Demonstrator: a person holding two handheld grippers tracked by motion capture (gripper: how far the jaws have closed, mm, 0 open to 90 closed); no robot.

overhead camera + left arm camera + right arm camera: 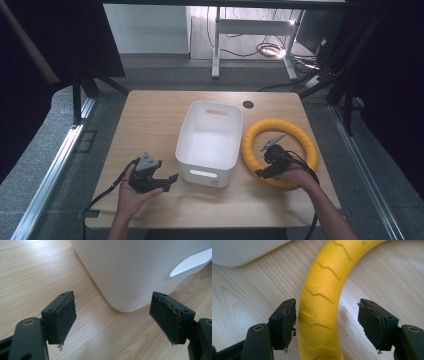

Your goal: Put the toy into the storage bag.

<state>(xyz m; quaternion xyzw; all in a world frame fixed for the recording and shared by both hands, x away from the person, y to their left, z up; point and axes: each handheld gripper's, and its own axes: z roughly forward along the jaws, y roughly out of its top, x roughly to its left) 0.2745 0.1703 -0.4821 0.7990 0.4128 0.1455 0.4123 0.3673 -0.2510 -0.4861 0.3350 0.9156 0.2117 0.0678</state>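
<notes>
Here the right gripper (327, 325) sits with its jaws wide apart, one on each side of the yellow ring (322, 302). The ring lies flat on the wooden table (150, 120), and its near part runs right between the jaws, so a squeeze could probably grab it. The left gripper (113, 320) is wide too and holds nothing. Just in front of it stands the white bin's (130, 270) rounded corner. It may be waiting there to steady the bin.
</notes>
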